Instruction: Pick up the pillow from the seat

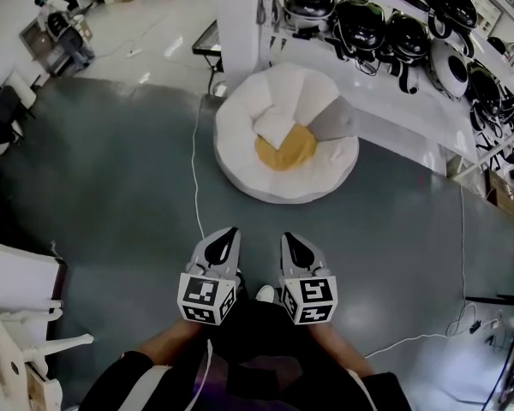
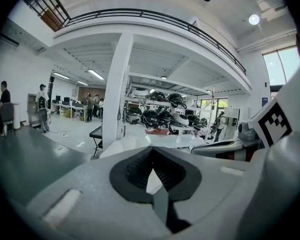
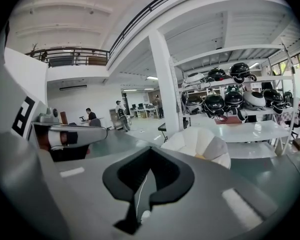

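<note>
A round yellow pillow (image 1: 285,149) lies in the hollow of a white beanbag seat (image 1: 240,157), with a white cushion (image 1: 274,127) beside it and a grey panel (image 1: 334,122) to its right. My left gripper (image 1: 229,233) and right gripper (image 1: 291,239) hover side by side over the grey floor, well short of the seat, both shut with nothing in them. In the left gripper view the shut jaws (image 2: 152,170) point toward the seat (image 2: 125,146). The right gripper view shows shut jaws (image 3: 149,172) and the seat (image 3: 205,145) ahead, slightly right.
Shelves of black helmets (image 1: 394,24) stand behind the seat beside a white pillar (image 1: 240,24). A thin cable (image 1: 197,169) runs across the floor left of the seat. White furniture (image 1: 17,281) is at my near left. A person (image 1: 64,28) stands far back.
</note>
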